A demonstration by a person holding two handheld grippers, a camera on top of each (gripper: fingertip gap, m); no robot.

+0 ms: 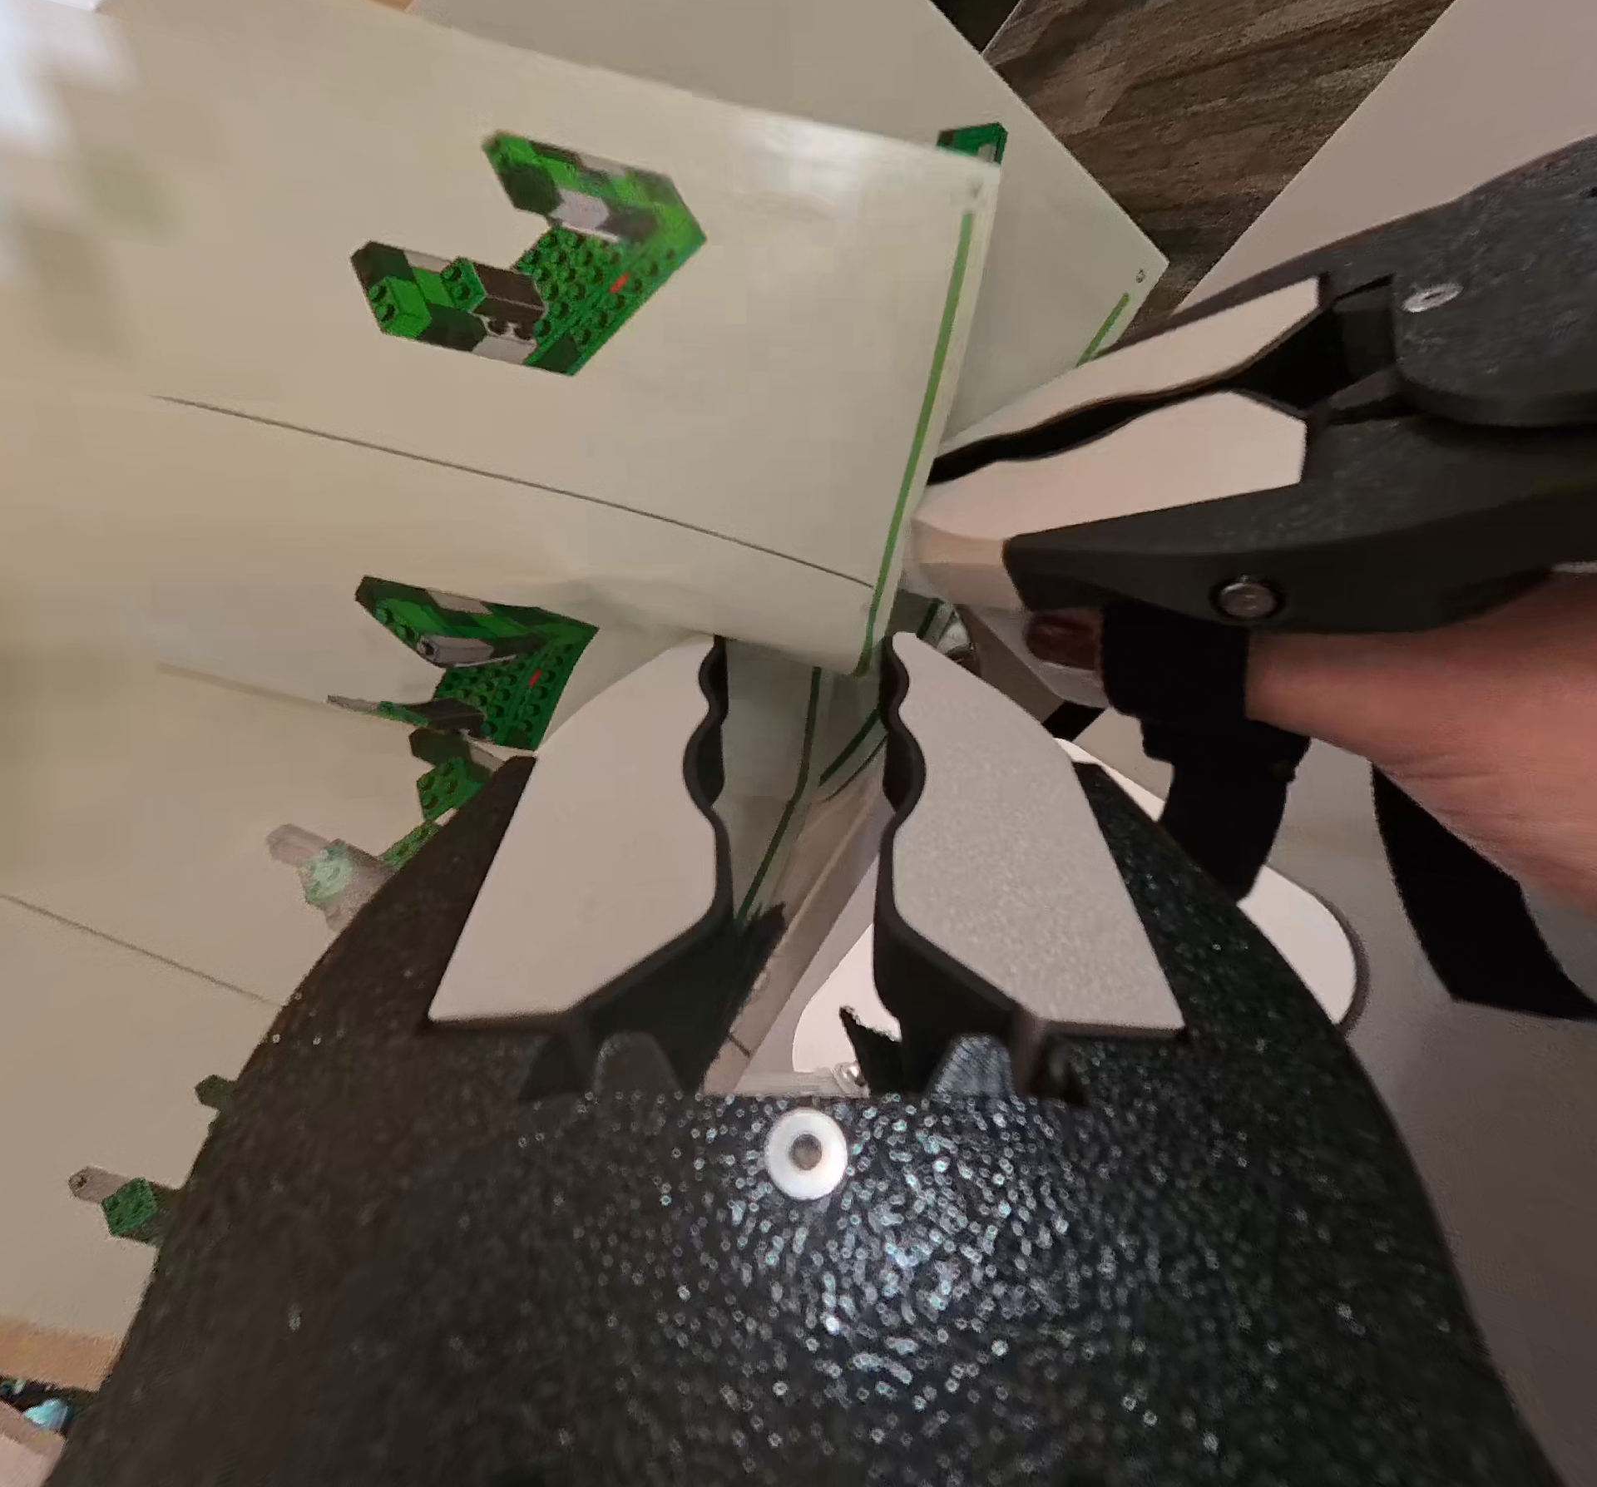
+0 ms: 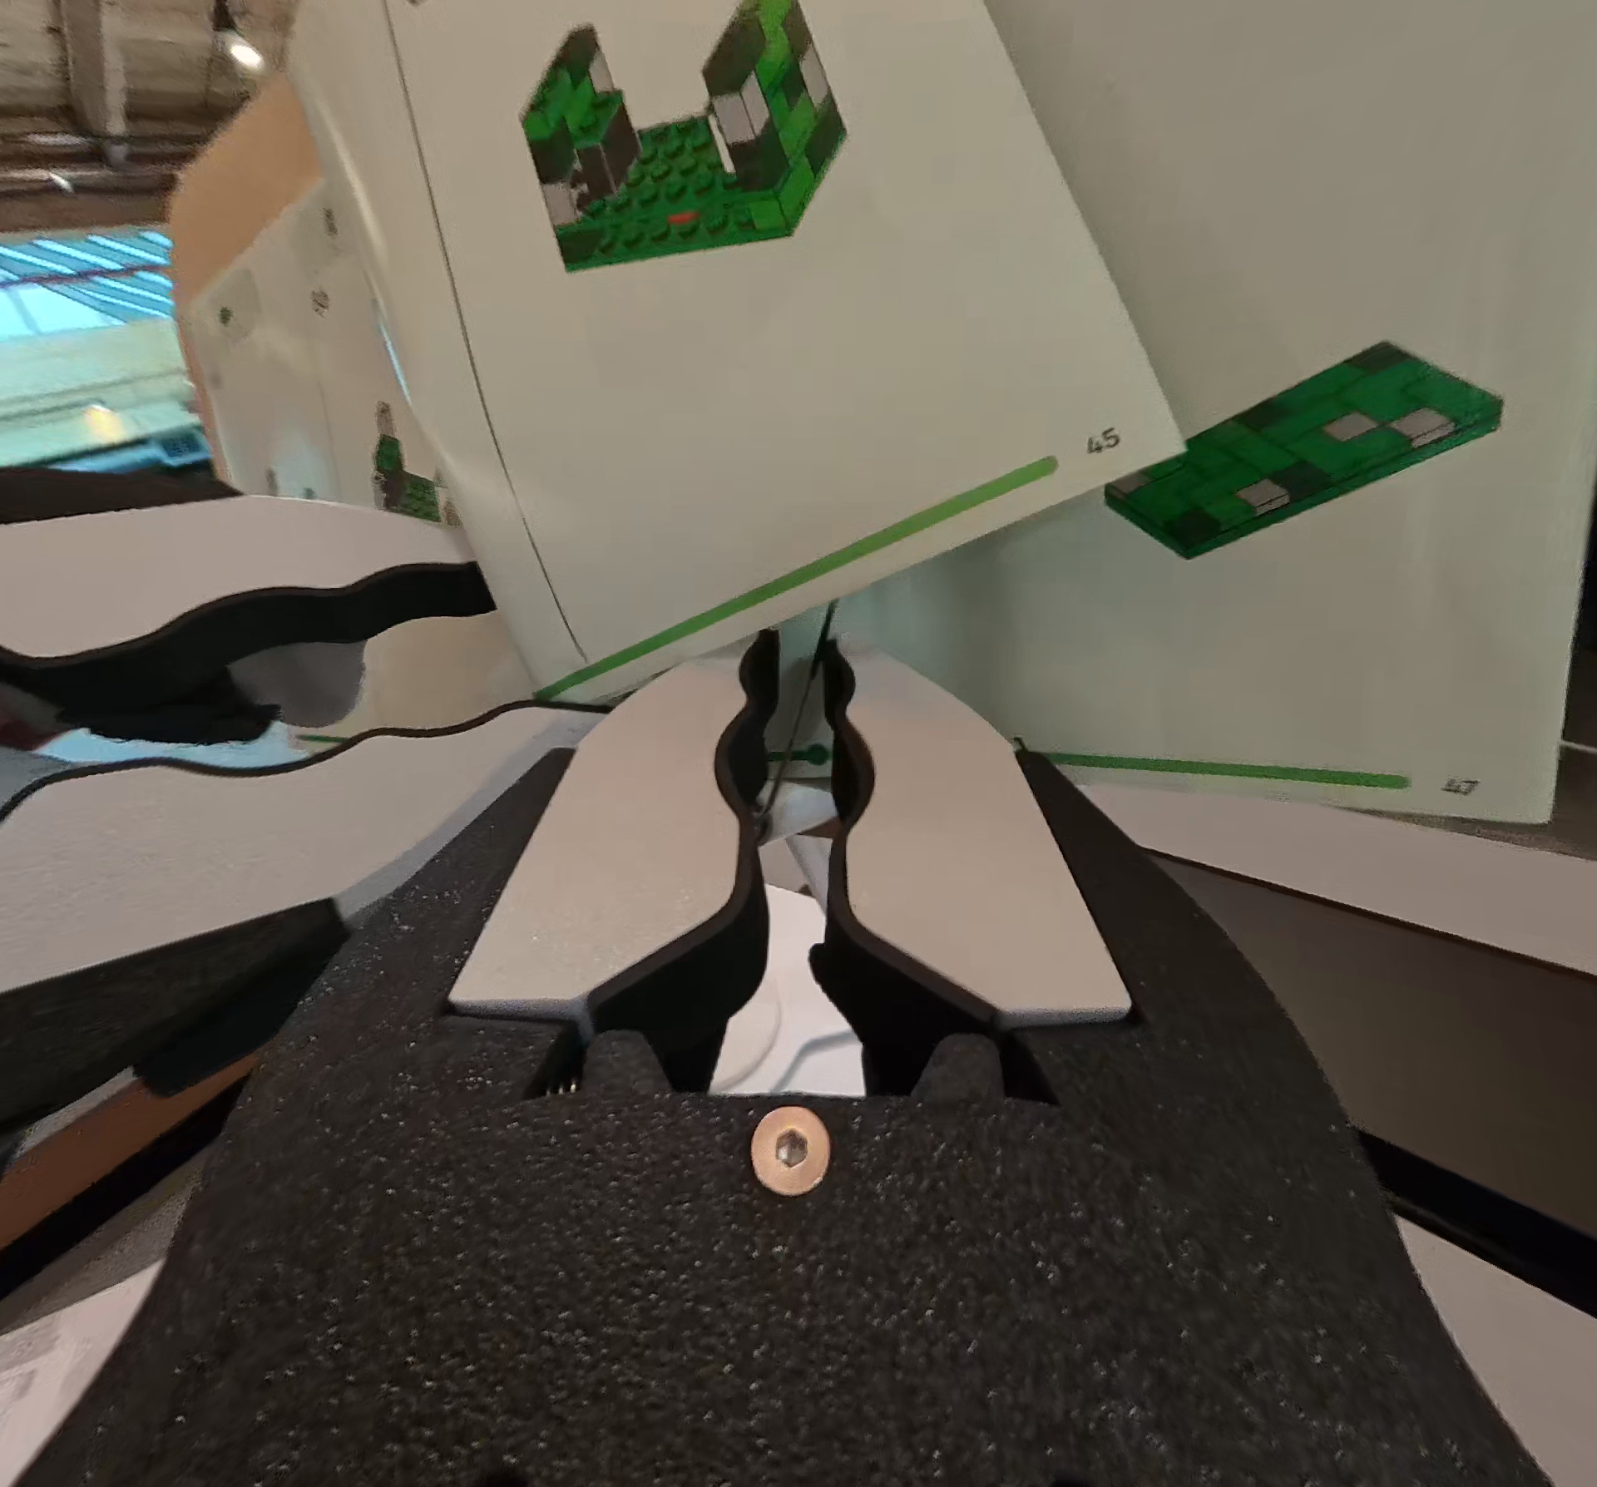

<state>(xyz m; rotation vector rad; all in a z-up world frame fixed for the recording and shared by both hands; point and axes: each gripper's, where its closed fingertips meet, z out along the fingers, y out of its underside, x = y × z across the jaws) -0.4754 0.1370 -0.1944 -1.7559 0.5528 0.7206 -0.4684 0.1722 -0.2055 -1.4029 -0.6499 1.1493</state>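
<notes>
A: Right gripper (image 2: 795, 659) first. State?

B: Jaws nearly together, clamped on the bottom edge of the lifted page (image 2: 778, 339). The left wrist view agrees: right gripper (image 1: 942, 486) has its fingertips on that page's (image 1: 605, 426) green-striped margin, with almost no gap between them.

A: Why grip there?

B: My guess is that pinching the outer margin lets one sheet stand clear of the rest. It curves up and away from the other pages.

A: Left gripper (image 1: 808, 668)?

B: Narrow gap. The lower edge of the booklet (image 1: 259, 806) runs down between the fingers. I can't tell if the pads press on it or only straddle it.

A: What does the other camera show?

B: The left gripper (image 2: 363, 633) comes in from the left, just beside the lifted page's corner. The jaws stand a little apart at the tips, and the contact is hidden.

A: Why is it placed there?

B: Probably to steady the stack low down while the single sheet is held off it. That's a judgement, not something I can see.

A: Where is the booklet?

B: It's open and raised, tilted, right in front of both tools. The pages are white with green brick-build pictures. The far page (image 2: 1296, 175) stands behind the lifted one.

A: What's around it?

B: A hand (image 1: 1426, 763) in a black strap holds the right gripper. Brown cardboard (image 2: 251, 158) sits behind the booklet, and a table (image 2: 1383, 901) edge shows below right.
</notes>
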